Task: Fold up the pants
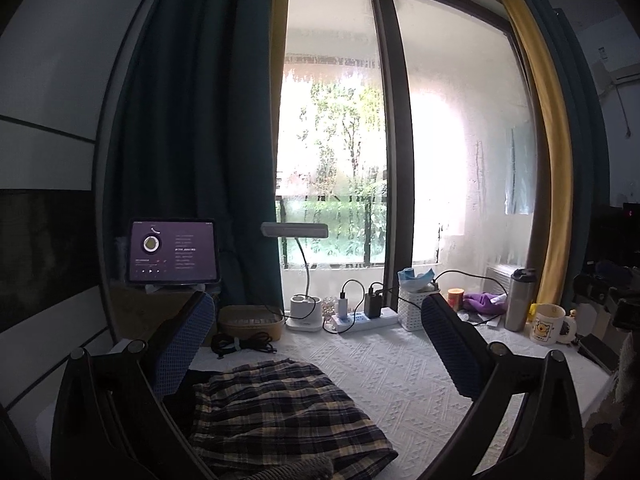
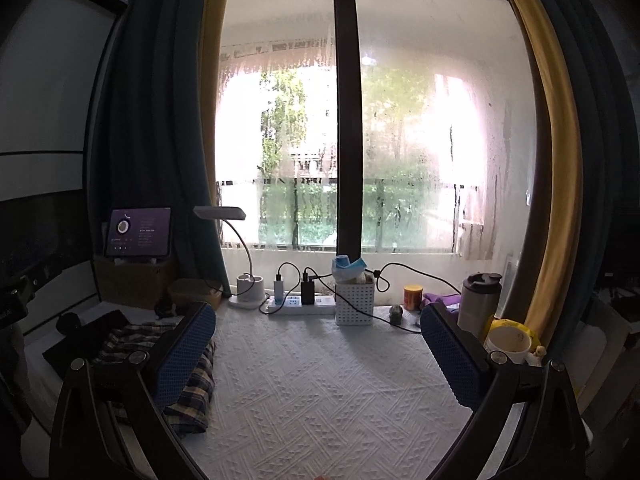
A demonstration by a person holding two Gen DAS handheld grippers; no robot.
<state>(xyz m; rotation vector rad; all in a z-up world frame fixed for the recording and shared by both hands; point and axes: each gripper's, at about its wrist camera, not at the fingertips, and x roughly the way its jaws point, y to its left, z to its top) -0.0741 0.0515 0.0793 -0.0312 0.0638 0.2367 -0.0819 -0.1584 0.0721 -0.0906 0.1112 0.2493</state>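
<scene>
The plaid pants (image 1: 280, 412) lie bunched in a heap on the white textured tablecloth (image 1: 400, 376), low in the left wrist view between and below my fingers. My left gripper (image 1: 320, 320) is open and empty, held above the pants' far edge. In the right wrist view the pants (image 2: 192, 392) lie at the left, partly behind my left finger (image 2: 184, 352). My right gripper (image 2: 320, 332) is open and empty over bare cloth (image 2: 320, 400) to the right of the pants.
Along the window stand a desk lamp (image 1: 304, 272), a power strip (image 1: 360, 320) with chargers, a white basket (image 2: 354, 300), a steel bottle (image 2: 478, 304), a mug (image 1: 548, 324) and a tablet (image 1: 172, 252). Black cables (image 1: 244, 344) lie beyond the pants.
</scene>
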